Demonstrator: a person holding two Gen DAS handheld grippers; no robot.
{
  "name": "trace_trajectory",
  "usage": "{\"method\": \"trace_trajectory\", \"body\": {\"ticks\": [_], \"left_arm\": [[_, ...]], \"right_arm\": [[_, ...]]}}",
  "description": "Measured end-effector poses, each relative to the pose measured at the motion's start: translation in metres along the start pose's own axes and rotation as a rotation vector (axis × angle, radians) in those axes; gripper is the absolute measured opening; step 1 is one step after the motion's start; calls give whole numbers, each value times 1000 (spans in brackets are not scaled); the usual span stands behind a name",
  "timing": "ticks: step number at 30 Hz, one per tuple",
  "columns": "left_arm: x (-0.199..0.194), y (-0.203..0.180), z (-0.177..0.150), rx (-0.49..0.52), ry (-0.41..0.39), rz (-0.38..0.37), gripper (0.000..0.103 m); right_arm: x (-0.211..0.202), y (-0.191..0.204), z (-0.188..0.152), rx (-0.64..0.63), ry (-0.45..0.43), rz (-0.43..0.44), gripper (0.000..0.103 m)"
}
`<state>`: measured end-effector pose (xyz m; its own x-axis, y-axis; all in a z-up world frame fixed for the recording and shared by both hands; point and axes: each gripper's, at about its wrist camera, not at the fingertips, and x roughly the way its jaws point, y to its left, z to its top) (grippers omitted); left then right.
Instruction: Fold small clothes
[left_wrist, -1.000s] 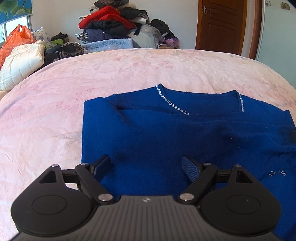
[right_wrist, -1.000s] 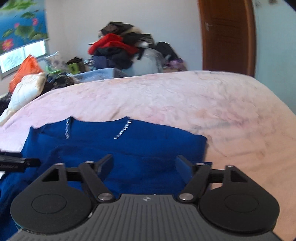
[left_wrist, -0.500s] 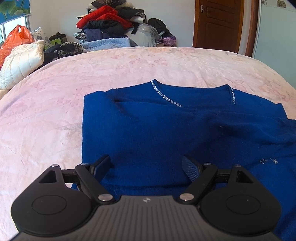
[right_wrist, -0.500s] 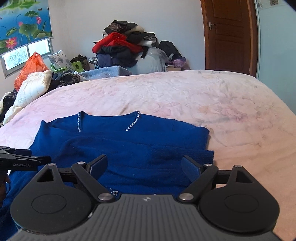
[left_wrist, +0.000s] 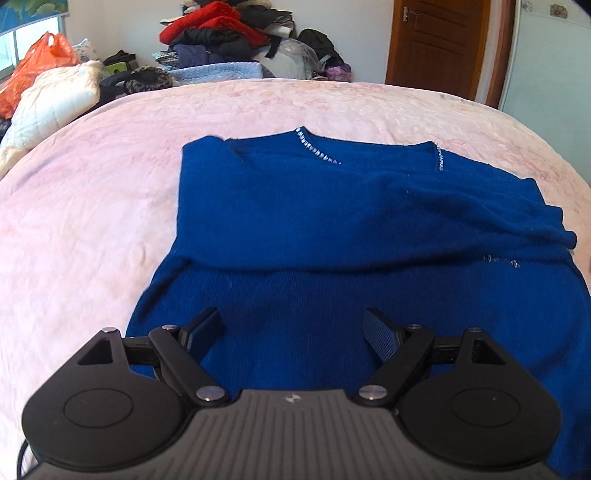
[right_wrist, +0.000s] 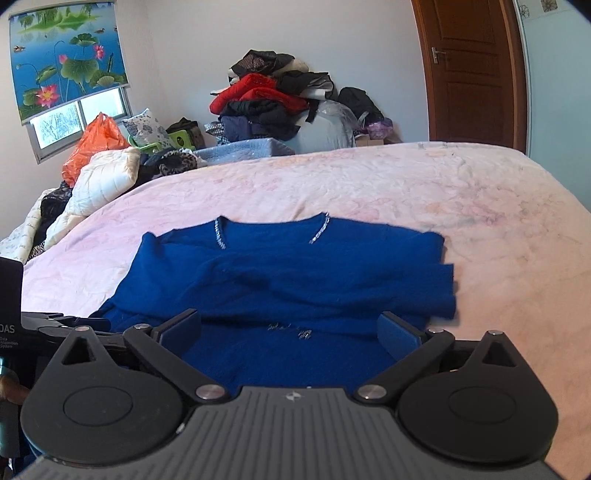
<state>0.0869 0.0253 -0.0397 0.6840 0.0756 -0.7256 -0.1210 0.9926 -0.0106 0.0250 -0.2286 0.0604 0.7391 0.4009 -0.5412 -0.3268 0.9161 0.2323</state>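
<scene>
**A:** Where's the blue sweater (left_wrist: 332, 229) lying right now?

**B:** It's lying flat on the pink bedspread (left_wrist: 92, 221), neckline pointing toward the clothes pile (right_wrist: 266, 107) at the far side of the bed. Both sleeves are lying folded across its chest.

**A:** And the claws?

**B:** The left gripper (left_wrist: 293, 332) is hovering over the sweater's lower part, near its left edge, fingers spread, nothing between them. The right gripper (right_wrist: 291, 330) is hanging over the hem end too, just short of the little sparkly decoration (right_wrist: 291, 330), and its jaws are opening wide, not pinching any fabric. Neither one looks to be touching the sweater.
</scene>
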Motion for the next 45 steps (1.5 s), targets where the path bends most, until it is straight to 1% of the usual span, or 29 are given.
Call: {"method": "trace_trajectory", "body": {"ticks": [2,3,5,7,10,12,15,18,25,31,36,40,45], "left_arm": [[-2,2,-7,-16,4,2,85],[-3,2,-12,-24,2,6,87],[-6,3,-19,-29,-20,18,90],[-9,3,-25,-21,-38,31,90],[-11,2,-31,-4,-56,42,94],[-11,1,-35,-1,-70,50,98],[-10,2,-39,-4,-91,58,101],[-10,3,-42,-10,-105,57,102],[-9,2,-45,-14,-120,59,103],[-10,3,-48,-19,-127,53,103],[-10,3,-48,-18,-127,55,103],[-11,2,-48,-17,-129,59,103],[-11,2,-48,-18,-134,60,103]], "right_arm": [[6,3,-8,30,19,-9,103],[10,5,-13,39,32,-20,103],[19,8,-23,52,52,-51,103],[27,10,-34,66,73,-82,103],[36,10,-49,105,103,-117,103],[35,16,-56,64,86,-132,103],[35,24,-61,18,84,-155,103],[35,24,-64,-11,80,-163,103],[32,21,-69,-43,68,-146,103],[31,21,-71,-45,63,-144,103],[32,23,-72,-78,67,-156,103],[35,30,-75,-133,80,-177,103],[36,30,-76,-138,80,-179,103]]}}
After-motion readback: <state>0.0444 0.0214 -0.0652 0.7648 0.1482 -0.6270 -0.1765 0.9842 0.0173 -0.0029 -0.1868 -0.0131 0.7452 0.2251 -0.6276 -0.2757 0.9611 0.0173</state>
